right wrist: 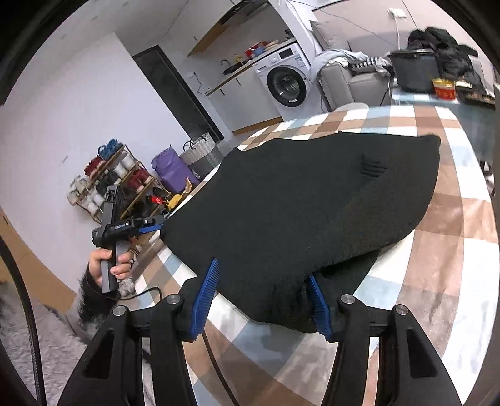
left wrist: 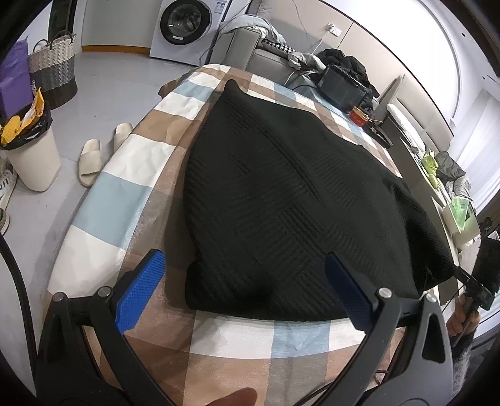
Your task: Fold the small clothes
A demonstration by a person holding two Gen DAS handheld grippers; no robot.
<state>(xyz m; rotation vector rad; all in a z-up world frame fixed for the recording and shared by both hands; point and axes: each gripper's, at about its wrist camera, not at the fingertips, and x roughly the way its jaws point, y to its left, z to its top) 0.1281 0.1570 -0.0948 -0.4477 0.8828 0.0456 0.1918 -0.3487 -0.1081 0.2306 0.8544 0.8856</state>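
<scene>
A black knit garment (left wrist: 281, 193) lies folded on the checked tablecloth (left wrist: 131, 175); it also shows in the right wrist view (right wrist: 312, 200). My left gripper (left wrist: 243, 284) is open, its blue fingers (left wrist: 140, 290) spread wide at the garment's near edge, with nothing held. My right gripper (right wrist: 262, 296) is open, its blue fingers (right wrist: 204, 296) on either side of the garment's near corner, which bulges between them. In the right wrist view the left gripper (right wrist: 153, 226) is at the garment's left edge, held by a hand.
A black appliance (left wrist: 340, 90) and a red tub (left wrist: 359, 117) stand at the table's far end. On the floor left are slippers (left wrist: 93, 159), a bin (left wrist: 31, 156) and a woven basket (left wrist: 53, 65). A washing machine (left wrist: 184, 28) and sofa stand behind.
</scene>
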